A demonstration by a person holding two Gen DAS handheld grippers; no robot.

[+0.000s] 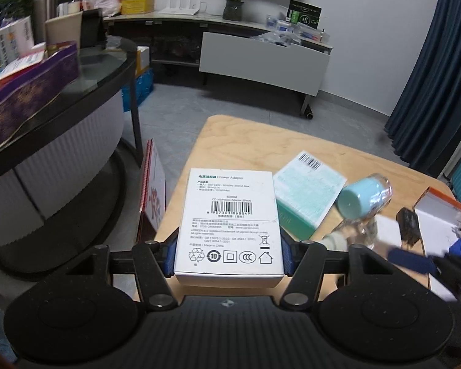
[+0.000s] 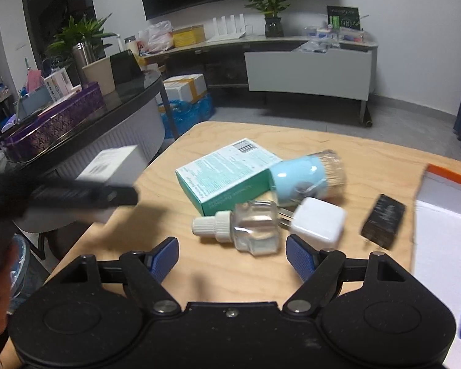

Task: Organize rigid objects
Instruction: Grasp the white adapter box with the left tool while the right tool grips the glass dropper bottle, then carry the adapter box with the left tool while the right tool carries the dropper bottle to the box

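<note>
The left gripper (image 1: 229,256) pinches the white adapter box (image 1: 229,224) by its sides, probably for carrying, while the right gripper (image 2: 232,256) hangs spread before the clear bottle (image 2: 249,227).

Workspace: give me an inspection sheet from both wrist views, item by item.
Surface: light wooden table, rounded corner, bare at the far side.
Job's things: white power adapter box; green box lying flat; blue-capped clear jar on its side against it; small clear bottle with a white cap, on its side; white plug charger; small black box.
Clutter: open orange-edged white box at the right edge.
Grippers: left gripper shut on the white power adapter box; right gripper open, empty, just short of the small clear bottle.
Cables: nothing seen.
Surroundings: round dark side table piled with boxes; potted plants; grey tiled floor.
</note>
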